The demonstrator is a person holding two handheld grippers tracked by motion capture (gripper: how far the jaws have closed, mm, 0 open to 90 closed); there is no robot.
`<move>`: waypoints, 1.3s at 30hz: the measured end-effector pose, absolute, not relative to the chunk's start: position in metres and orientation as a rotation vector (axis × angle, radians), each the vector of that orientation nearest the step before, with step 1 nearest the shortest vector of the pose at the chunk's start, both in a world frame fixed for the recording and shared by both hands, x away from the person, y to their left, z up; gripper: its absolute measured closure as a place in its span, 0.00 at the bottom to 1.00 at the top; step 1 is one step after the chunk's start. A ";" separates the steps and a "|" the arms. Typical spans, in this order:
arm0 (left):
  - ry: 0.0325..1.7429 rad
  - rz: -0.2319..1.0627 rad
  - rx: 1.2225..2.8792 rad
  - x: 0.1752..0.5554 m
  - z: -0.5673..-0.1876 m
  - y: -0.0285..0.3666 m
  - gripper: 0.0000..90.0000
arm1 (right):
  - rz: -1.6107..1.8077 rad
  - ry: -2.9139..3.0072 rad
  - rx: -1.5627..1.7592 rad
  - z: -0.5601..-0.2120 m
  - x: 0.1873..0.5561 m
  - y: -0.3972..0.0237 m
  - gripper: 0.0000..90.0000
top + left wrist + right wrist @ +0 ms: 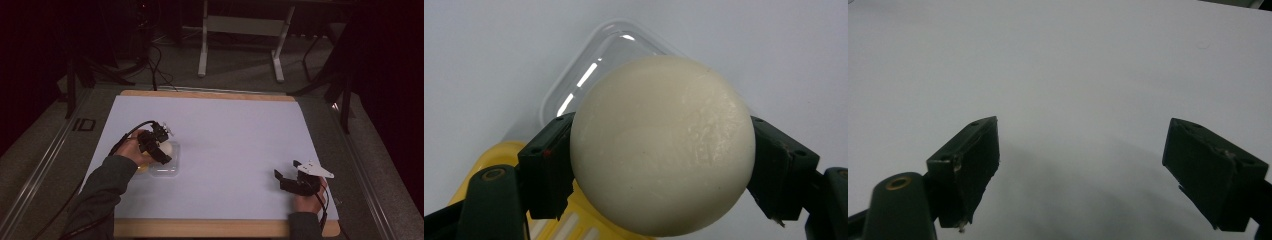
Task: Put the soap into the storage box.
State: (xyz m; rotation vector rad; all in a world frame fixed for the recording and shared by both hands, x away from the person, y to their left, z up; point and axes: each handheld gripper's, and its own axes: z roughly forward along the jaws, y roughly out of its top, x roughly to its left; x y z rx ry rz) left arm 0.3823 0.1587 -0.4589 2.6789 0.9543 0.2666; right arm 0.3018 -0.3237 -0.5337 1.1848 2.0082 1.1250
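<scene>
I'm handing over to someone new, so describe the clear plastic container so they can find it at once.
Start at the white table mat and go to its left side, where the left hand-held gripper holds a cream ball. The clear plastic container lies directly beneath that ball. It is the see-through, round-cornered piece, unlike the yellow object beside it.

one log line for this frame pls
left gripper: shut on ball, over clear tray | right gripper: open, empty, on mat
</scene>
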 end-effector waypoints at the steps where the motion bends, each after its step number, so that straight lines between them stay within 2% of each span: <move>1: 0.960 0.274 2.681 0.383 -0.458 0.159 0.26 | 1.125 2.008 1.185 -0.534 0.302 -0.324 0.16; 24: 1.247 0.348 2.552 0.385 -0.452 0.187 0.26 | 1.124 2.006 1.183 -0.534 0.302 -0.324 0.16; 39: 1.386 0.345 2.484 0.384 -0.451 0.212 0.26 | 1.123 2.004 1.182 -0.534 0.302 -0.324 0.16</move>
